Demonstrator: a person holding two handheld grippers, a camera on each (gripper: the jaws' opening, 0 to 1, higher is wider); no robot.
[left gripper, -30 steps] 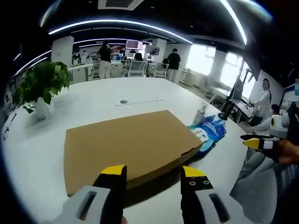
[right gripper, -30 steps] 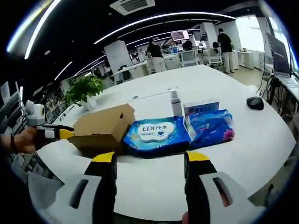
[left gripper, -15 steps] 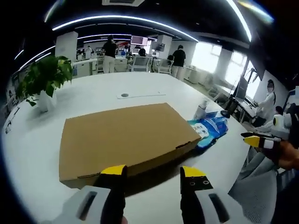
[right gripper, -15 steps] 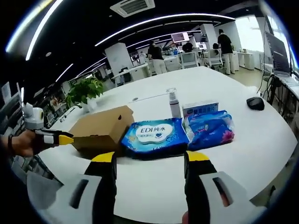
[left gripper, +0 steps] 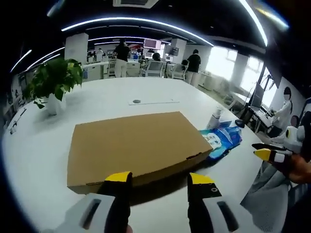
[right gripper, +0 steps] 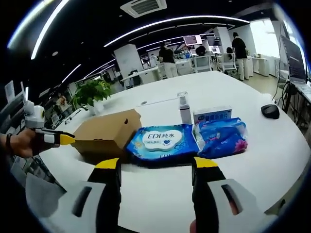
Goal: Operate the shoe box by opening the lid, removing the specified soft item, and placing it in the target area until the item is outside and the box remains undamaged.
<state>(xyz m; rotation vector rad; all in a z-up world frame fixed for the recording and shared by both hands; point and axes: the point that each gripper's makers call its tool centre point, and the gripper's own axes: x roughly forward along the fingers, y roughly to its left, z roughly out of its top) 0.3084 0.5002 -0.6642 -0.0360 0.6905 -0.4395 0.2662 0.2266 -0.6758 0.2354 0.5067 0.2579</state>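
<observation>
A wide white table (left gripper: 146,97) in an open-plan office carries everything, and the shoe box (left gripper: 133,145) is the landmark here. Nearest the camera in the left gripper view, the left gripper (left gripper: 159,182) hangs just short of the box's near long edge, jaws parted with nothing between them. In the right gripper view the right gripper (right gripper: 156,167) sits back from the box's short end, jaws likewise apart and empty.

By the look of it the task is barely begun — the lid lies flat and closed, no gripper touches the cardboard, and whatever soft item is inside is hidden. Opening, lifting out and placing all remain.

The box lies flat, its long axis running across the left gripper view, one short end towards the right gripper. Just beside that end rests a blue wipes pack (right gripper: 163,141), then a second blue packet (right gripper: 222,136) — behind them a pump bottle (right gripper: 183,108) and a small carton (right gripper: 212,114). Well beyond the box's far side stands a potted plant (left gripper: 54,85).
</observation>
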